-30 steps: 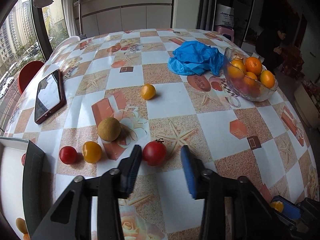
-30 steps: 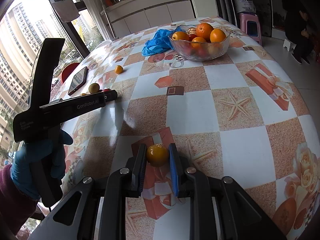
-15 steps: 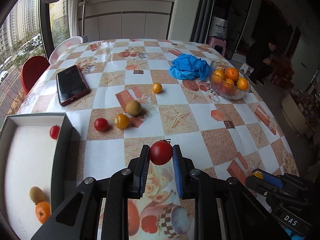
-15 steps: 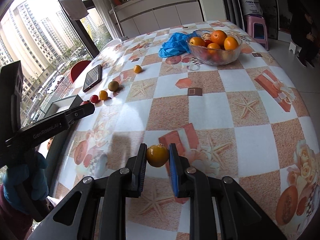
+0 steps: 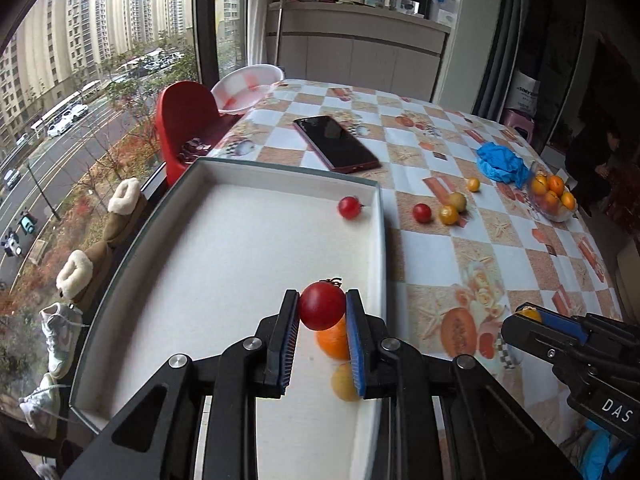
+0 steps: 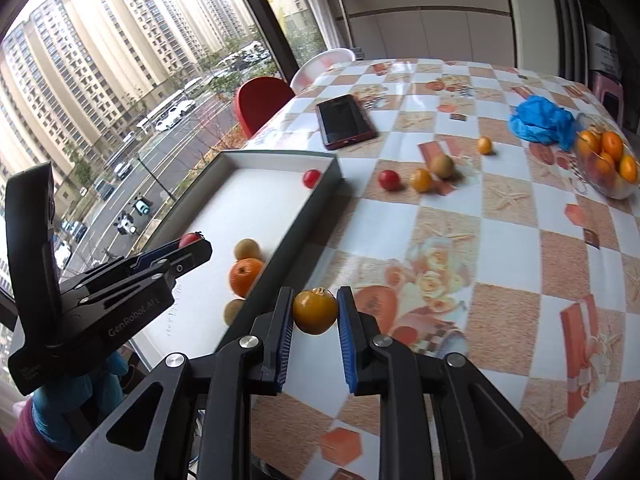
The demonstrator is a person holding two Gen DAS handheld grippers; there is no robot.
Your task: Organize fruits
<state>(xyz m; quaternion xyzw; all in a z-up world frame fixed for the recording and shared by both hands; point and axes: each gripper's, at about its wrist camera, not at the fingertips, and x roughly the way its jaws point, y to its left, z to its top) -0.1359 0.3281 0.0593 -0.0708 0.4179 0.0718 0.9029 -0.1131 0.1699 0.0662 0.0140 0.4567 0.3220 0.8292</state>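
My left gripper [image 5: 322,308] is shut on a red tomato [image 5: 321,306] and hangs over the near right part of a grey box with a white floor [image 5: 240,240]. Under it lie an orange [image 5: 334,342] and a yellowish fruit [image 5: 344,386]; a small red tomato [image 5: 349,207] sits in the box's far corner. My right gripper [image 6: 314,312] is shut on a yellow-orange tomato [image 6: 315,311], over the tablecloth just right of the box wall [image 6: 280,256]. Loose on the table are a red tomato [image 6: 389,180], a yellow one [image 6: 421,180], a brown fruit [image 6: 442,166] and a small orange [image 6: 484,145].
A dark phone [image 6: 344,120] lies beyond the box. At the far right stand a glass bowl of oranges [image 6: 606,164] and a crumpled blue glove [image 6: 542,120]. A red chair [image 5: 182,120] and a white basin [image 5: 246,90] sit by the window; the table edge runs along the box.
The left gripper closed on the red tomato, lifted it and carried it left over the box. The right gripper, still holding its yellow-orange tomato, swung left to the box's wall.
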